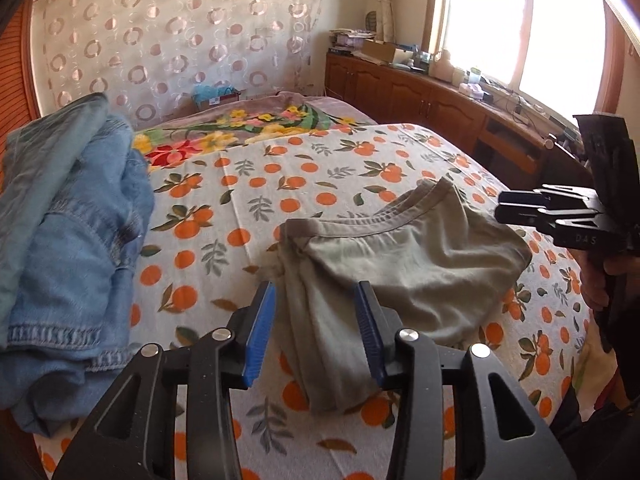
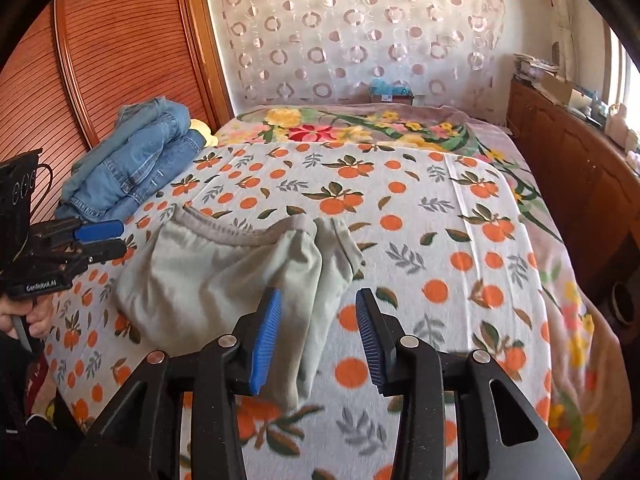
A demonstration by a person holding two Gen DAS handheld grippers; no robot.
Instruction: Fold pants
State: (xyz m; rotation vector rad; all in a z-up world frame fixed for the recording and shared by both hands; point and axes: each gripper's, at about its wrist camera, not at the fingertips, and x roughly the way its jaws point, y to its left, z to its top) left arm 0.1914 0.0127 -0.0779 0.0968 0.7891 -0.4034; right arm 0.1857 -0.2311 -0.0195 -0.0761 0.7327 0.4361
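The pale grey-green pants (image 1: pixel 404 264) lie bunched on the orange-print bed sheet (image 1: pixel 240 200), waistband toward the far side. My left gripper (image 1: pixel 316 312) is open, its blue pads just above the pants' near left edge, holding nothing. The right gripper (image 1: pixel 505 211) shows at the right of that view, beside the pants. In the right wrist view the pants (image 2: pixel 208 280) lie left of centre. My right gripper (image 2: pixel 318 320) is open over their right edge, empty. The left gripper (image 2: pixel 116 238) shows at the far left, its fingers apart.
A stack of folded blue jeans (image 1: pixel 68 248) sits on the bed's left side, also in the right wrist view (image 2: pixel 136 160). A floral blanket (image 2: pixel 360 128) covers the far end of the bed. A wooden cabinet (image 1: pixel 420 92) with clutter runs along the window side. A slatted wooden headboard (image 2: pixel 100 60) stands at left.
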